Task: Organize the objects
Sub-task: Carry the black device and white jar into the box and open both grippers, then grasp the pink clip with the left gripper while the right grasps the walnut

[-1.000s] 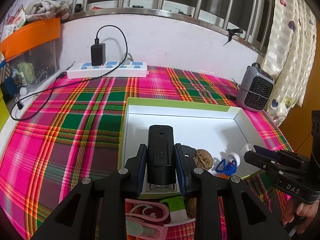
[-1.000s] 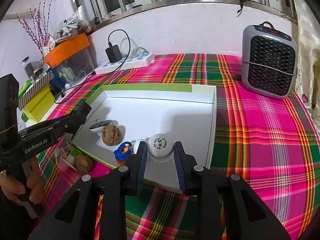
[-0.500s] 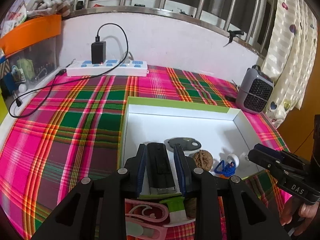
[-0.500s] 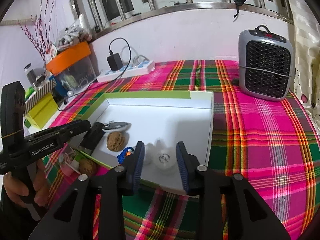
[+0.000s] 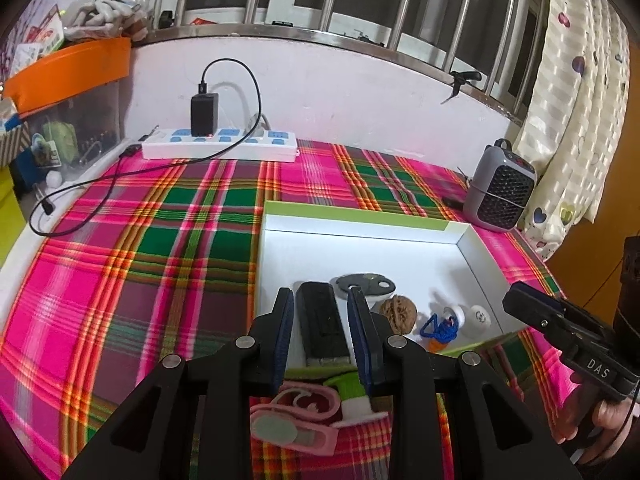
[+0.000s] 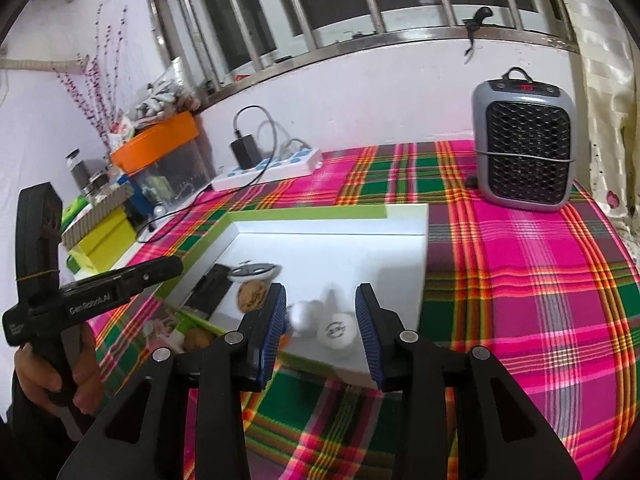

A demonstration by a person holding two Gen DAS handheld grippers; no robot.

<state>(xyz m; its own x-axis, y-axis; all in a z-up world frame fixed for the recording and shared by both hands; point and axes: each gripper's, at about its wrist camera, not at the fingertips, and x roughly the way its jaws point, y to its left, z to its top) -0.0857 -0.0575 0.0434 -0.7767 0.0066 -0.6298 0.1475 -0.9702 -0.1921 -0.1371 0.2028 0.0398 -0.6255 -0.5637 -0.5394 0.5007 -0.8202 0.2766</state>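
Note:
A white tray with a green rim [image 5: 360, 216] [image 6: 320, 216] sits on the plaid cloth. My left gripper [image 5: 320, 294] is shut on a black oblong device [image 5: 320, 324], which lies flat at the tray's near left corner. Behind it are a grey oval fob [image 5: 366, 282], a walnut [image 5: 398, 309] and a blue cord loop [image 5: 440, 326]. My right gripper [image 6: 320, 290] stands open over the tray's near edge. A printed white ball [image 6: 337, 330] rests in the tray below its fingers, clear of both pads, beside a plain white ball [image 6: 306, 314].
Outside the tray's near edge lie a pink clip [image 5: 296, 412], a green-and-white piece [image 5: 352, 392] and a second walnut [image 6: 196, 338]. A grey heater [image 6: 524, 144] stands at the back right. A power strip with charger and cable [image 5: 220, 146] and an orange-lidded bin [image 5: 68, 72] line the back left.
The left gripper tipped the black device from upright to flat in the tray. The right gripper opened and let go of the printed white ball, which now rests in the tray.

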